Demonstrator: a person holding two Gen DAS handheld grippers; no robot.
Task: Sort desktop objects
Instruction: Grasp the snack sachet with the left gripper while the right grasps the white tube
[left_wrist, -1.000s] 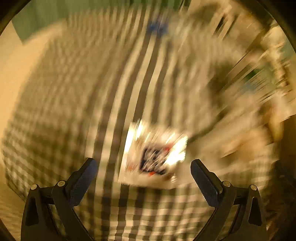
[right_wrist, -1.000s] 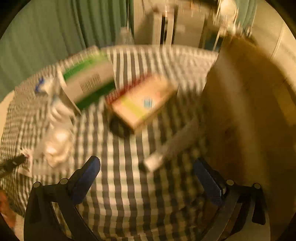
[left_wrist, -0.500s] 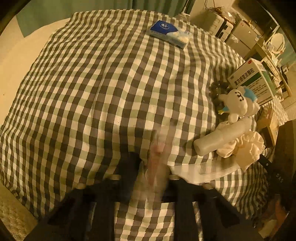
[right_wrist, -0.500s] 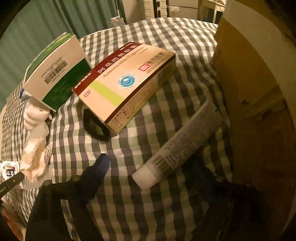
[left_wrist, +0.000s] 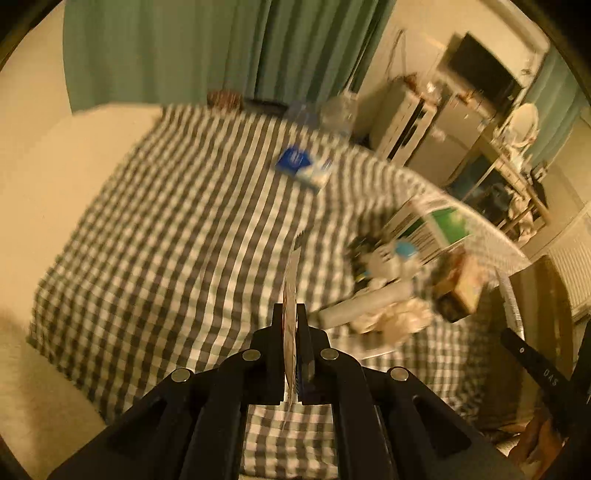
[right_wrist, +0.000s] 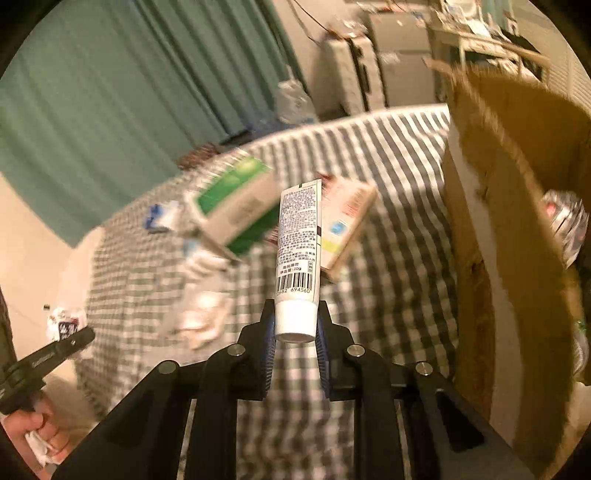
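Note:
My left gripper (left_wrist: 291, 314) is shut on a thin flat packet (left_wrist: 291, 288), held edge-on above the checked tablecloth (left_wrist: 166, 240). The same packet shows at the far left of the right wrist view (right_wrist: 62, 325). My right gripper (right_wrist: 295, 323) is shut on the cap end of a white tube (right_wrist: 298, 243) with a barcode, lifted off the table and pointing away from me. A tall cardboard box (right_wrist: 517, 221) stands just right of the tube.
On the cloth lie a blue tissue pack (left_wrist: 301, 164), a green and white carton (right_wrist: 236, 203), a tan carton (right_wrist: 343, 225), a white plush toy (left_wrist: 388, 258), a white bottle (left_wrist: 362, 306) and a crumpled cloth (left_wrist: 399, 319). Green curtains (right_wrist: 110, 92) hang behind.
Both grippers closed from open: the left took the flat packet, the right took the tube. Both objects have been lifted off the tablecloth and the views tilted upward.

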